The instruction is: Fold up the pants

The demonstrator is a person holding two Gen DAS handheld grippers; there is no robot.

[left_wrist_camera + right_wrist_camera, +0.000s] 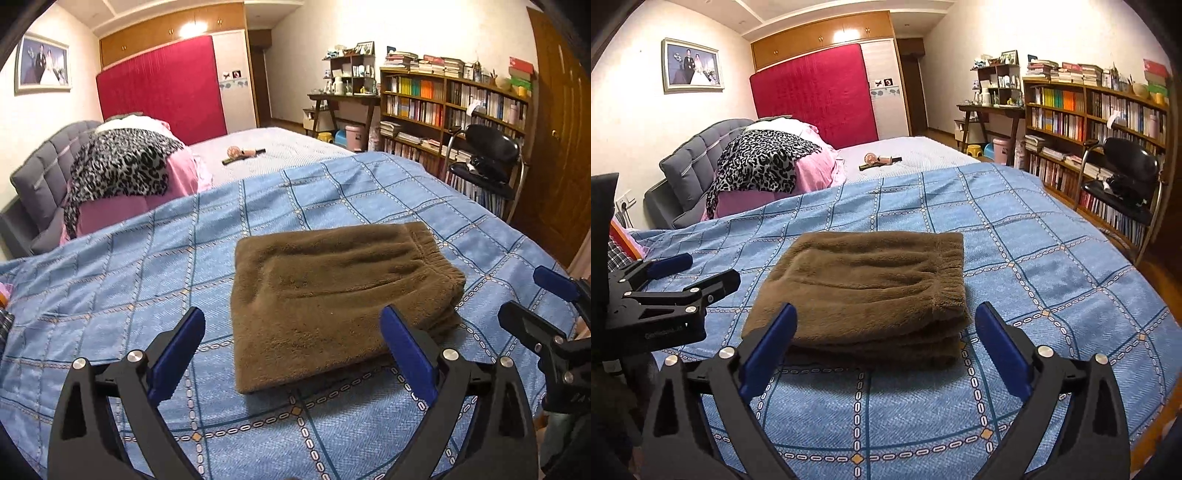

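Brown fleece pants [332, 299] lie folded into a compact rectangle on the blue checked bedspread [147, 280], elastic waistband on the right side. In the right wrist view the pants [864, 288] show stacked layers at their near edge. My left gripper [291, 354] is open and empty, held just above the near edge of the pants. My right gripper [886, 350] is open and empty, also just short of the near edge. The right gripper shows at the right edge of the left wrist view [535, 302]; the left gripper shows at the left of the right wrist view [683, 273].
A pile of pink bedding with a leopard-print cloth [122, 166] lies against the grey headboard [48, 166]. A small fan-like object [243, 153] lies on the far mattress. A bookshelf [450, 107], a black chair [487, 158] and a desk [343, 99] stand to the right.
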